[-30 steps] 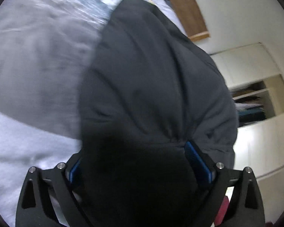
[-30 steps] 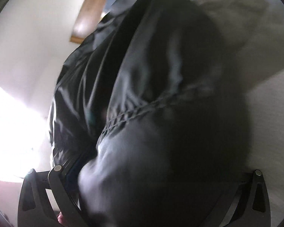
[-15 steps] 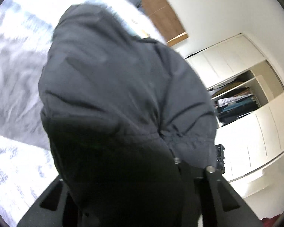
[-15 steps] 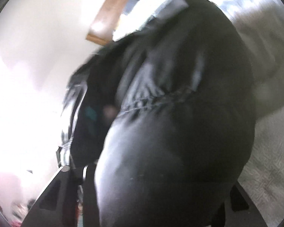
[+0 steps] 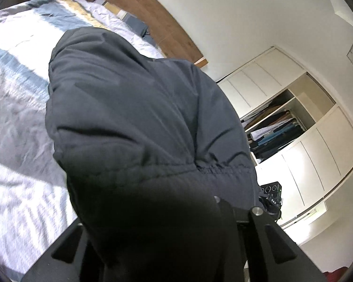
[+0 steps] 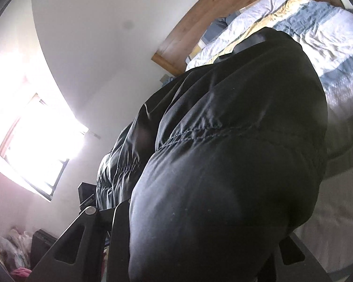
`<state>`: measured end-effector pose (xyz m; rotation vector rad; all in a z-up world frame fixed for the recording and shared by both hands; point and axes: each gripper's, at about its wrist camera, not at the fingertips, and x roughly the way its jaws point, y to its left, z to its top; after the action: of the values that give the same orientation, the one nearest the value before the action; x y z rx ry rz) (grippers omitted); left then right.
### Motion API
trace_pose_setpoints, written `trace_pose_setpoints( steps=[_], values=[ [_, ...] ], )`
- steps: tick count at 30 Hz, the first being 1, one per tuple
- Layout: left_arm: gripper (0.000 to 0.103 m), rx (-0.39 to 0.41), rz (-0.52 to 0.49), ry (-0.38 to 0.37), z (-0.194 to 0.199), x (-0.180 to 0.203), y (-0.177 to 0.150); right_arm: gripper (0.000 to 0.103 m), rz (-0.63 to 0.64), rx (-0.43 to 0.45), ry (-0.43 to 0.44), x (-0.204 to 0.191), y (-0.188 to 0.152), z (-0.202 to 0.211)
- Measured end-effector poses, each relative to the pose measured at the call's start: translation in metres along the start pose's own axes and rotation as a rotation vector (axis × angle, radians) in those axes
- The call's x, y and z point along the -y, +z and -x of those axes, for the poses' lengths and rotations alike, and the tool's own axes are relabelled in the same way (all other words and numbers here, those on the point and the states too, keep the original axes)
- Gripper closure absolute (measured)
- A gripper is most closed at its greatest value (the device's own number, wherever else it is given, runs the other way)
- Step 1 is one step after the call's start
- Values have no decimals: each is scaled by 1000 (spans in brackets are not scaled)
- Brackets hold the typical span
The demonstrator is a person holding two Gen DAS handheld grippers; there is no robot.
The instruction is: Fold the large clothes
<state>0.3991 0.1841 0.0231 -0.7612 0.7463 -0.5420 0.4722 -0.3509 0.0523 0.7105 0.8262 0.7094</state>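
Note:
A large dark padded jacket (image 5: 141, 122) hangs in front of the left wrist camera and fills the middle of the view. My left gripper (image 5: 157, 242) is shut on its padded edge; the fabric drapes over the fingers and hides the tips. The same jacket (image 6: 235, 152) fills the right wrist view. My right gripper (image 6: 200, 246) is shut on another part of its edge, its fingertips buried in the cloth. The jacket is held up above the bed (image 5: 16, 108).
The bed has a blue, white and yellow striped cover (image 6: 317, 23) and a wooden headboard (image 5: 153, 16). An open white wardrobe (image 5: 277, 127) with stacked clothes stands to the right. A bright window (image 6: 40, 141) is at the left of the right wrist view.
Both grippers have risen and tilted up with the jacket. More of the walls, wardrobe and window shows, and less of the bed cover.

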Motion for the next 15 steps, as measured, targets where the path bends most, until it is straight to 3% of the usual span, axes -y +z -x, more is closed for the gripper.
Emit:
trace_pose_setpoints(
  steps=[4, 6, 8, 10, 15],
  values=[
    [82, -74, 40, 120, -14, -33, -25, 73, -63, -41, -56, 32, -23, -17],
    [81, -109, 50, 207, -28, -54, -36, 71, -119, -76, -119, 56, -38, -33],
    [78, -111, 71, 245, -27, -69, -41, 69, -156, -97, -185, 76, -49, -42],
    [66, -103, 101, 267, -20, -81, -44, 64, -180, -90, -212, 86, -53, -41],
    [48, -108, 113, 348, 10, -97, -36, 30, -157, -110, -373, 84, -46, -34]
  ],
)
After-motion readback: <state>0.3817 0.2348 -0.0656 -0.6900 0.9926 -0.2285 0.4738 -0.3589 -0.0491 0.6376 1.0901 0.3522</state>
